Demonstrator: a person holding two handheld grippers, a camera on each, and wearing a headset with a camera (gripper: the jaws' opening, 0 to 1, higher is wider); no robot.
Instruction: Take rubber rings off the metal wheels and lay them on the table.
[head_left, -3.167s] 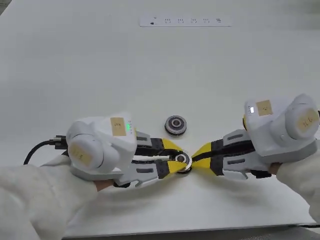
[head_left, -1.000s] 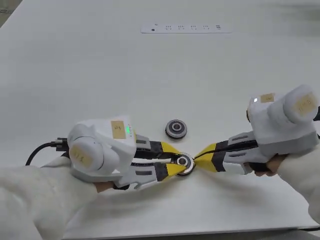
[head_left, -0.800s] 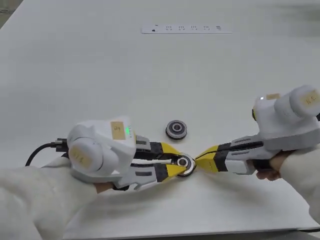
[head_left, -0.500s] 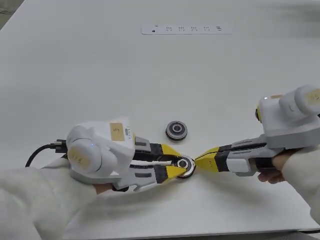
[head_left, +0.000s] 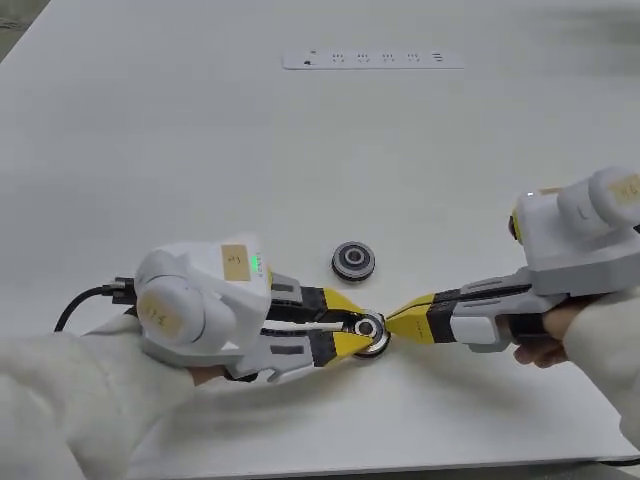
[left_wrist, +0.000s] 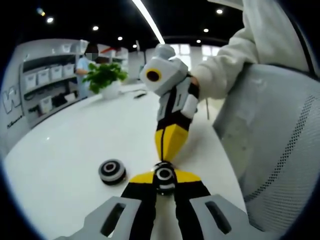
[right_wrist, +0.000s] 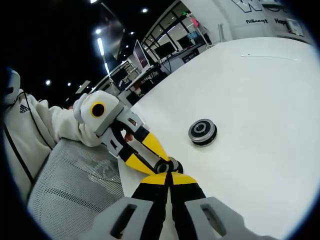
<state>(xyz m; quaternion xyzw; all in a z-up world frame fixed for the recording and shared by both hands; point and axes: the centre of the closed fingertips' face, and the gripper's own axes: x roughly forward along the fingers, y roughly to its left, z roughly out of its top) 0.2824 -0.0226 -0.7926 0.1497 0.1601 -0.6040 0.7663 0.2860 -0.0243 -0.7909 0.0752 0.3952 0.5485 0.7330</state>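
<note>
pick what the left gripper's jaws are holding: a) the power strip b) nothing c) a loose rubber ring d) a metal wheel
d: the left gripper has a metal wheel clamped between its yellow jaw tips, plain in the left gripper view.
</note>
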